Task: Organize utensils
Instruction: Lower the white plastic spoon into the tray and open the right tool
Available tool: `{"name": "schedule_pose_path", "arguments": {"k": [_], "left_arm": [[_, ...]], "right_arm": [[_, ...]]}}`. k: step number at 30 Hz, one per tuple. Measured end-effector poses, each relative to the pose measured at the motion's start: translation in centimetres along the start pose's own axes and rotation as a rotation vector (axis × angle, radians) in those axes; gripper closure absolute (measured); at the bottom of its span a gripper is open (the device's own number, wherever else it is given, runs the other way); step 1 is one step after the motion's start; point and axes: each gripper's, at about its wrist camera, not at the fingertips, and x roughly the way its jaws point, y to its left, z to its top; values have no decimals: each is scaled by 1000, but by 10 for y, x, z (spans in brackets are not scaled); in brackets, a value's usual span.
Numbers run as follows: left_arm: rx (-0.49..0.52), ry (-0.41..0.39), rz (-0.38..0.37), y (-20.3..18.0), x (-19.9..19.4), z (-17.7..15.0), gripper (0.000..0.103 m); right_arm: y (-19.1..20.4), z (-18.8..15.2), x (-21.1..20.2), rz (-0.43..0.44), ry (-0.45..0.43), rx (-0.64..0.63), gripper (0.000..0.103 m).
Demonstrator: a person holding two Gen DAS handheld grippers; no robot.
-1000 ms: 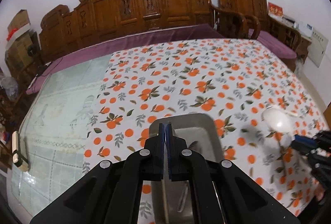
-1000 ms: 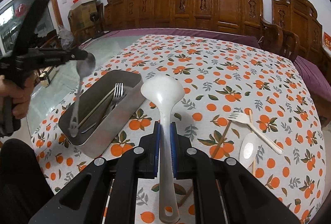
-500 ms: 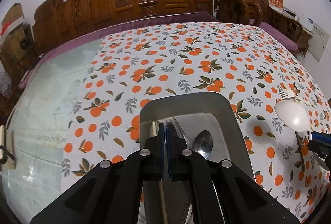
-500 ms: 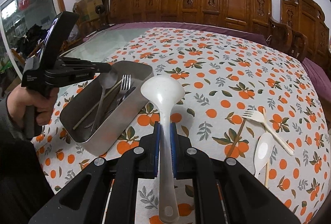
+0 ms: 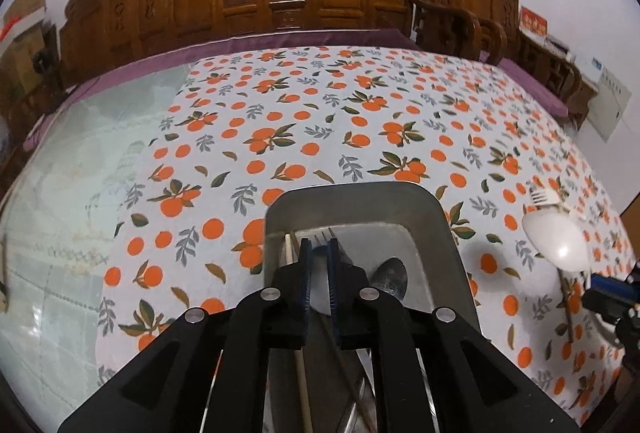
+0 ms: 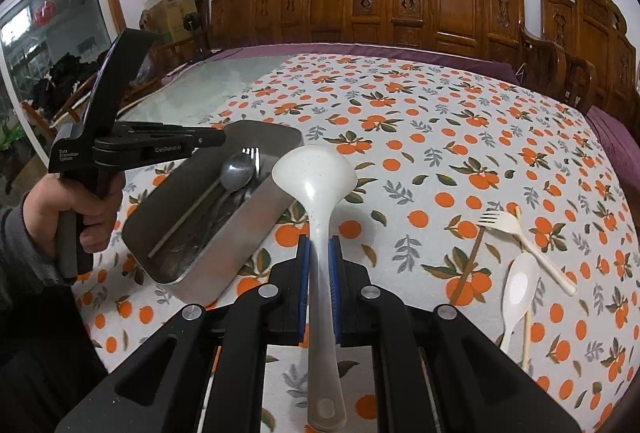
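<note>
We hold the ladle [image 6: 320,217] clenched in the right hand-held gripper [image 6: 319,285], bowl forward, its long axis along the fingers and aimed past the tray's [image 6: 224,257] right wall. The tray lies to our left on the desk [image 6: 440,137], its length running away and rightward, with spoon [image 6: 237,171], fork and chopstick already inside. The left hand-held gripper [image 5: 319,273] hangs over the tray, its jaws opening with nothing pinched between them, so the right is the one to swing left.
</note>
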Motion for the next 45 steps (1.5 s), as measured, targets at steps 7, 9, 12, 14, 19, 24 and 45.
{"name": "schedule_pose_path", "arguments": {"k": [7,9,12,14,19,24,45], "left_arm": [[-34,-25,12,11,-25,-8,79],[-32,-34,26,13,-32,-10,78],[-39,-45,33,16,-39,-12,73],[-50,-48,31,19,-44,-15,71],[-60,-58,38,21,-56,-23,58],[-75,-75,46,26,-69,-30,56],[-154,-110,63,59,-86,-33,41]], "right_arm": [[16,4,-8,25,-26,-2,92],[22,5,-8,32,-28,-6,92],[30,7,-9,39,-33,-12,92],[33,9,-10,41,-35,-17,92],[45,17,-8,52,-40,-28,92],[56,25,-1,63,-35,-34,92],[101,55,87,58,81,63,92]]}}
